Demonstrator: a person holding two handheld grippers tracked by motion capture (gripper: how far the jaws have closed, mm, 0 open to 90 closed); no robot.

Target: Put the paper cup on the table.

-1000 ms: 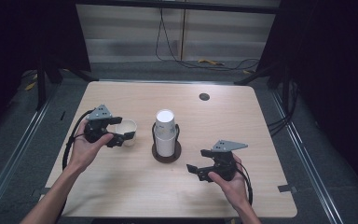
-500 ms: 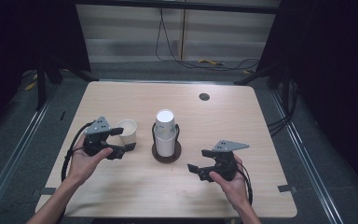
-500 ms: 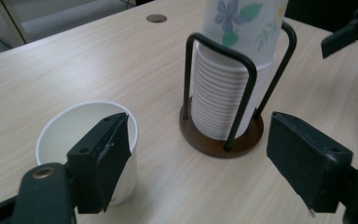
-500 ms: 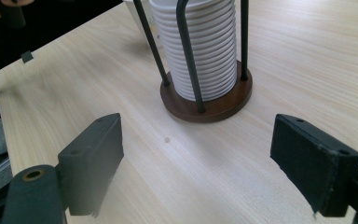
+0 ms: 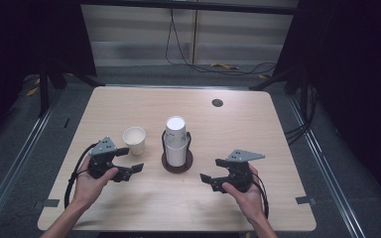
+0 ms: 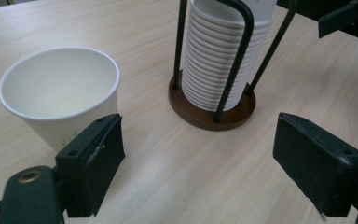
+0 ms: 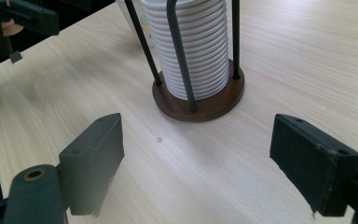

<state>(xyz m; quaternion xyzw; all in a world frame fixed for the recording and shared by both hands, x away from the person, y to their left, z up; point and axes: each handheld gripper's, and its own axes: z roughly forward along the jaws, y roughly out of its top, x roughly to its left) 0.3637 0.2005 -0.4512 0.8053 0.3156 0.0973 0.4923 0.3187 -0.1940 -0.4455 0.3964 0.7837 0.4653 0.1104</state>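
Observation:
A single white paper cup [image 5: 134, 140] [image 6: 60, 91] stands upright on the table, left of a stack of white cups [image 5: 176, 141] [image 6: 223, 56] [image 7: 191, 51] in a black wire holder with a round brown base [image 5: 177, 163]. My left gripper [image 5: 129, 160] [image 6: 198, 135] lies just in front of the lone cup. Its jaws have just been opening and stand wide with nothing between them; the cup sits beyond the left jaw, untouched. To the right of the holder my right gripper [image 5: 210, 170] [image 7: 196, 140] is open and points at the holder's base.
The wooden table [image 5: 258, 124] has a small black round grommet [image 5: 217, 102] near its far edge. Bare wood lies between both grippers and the front edge. Cables run over the floor behind the table.
The left gripper let go of the lone cup, opened wide and drew back toward the person and lower. The cup stays where it was set. The right gripper has not moved.

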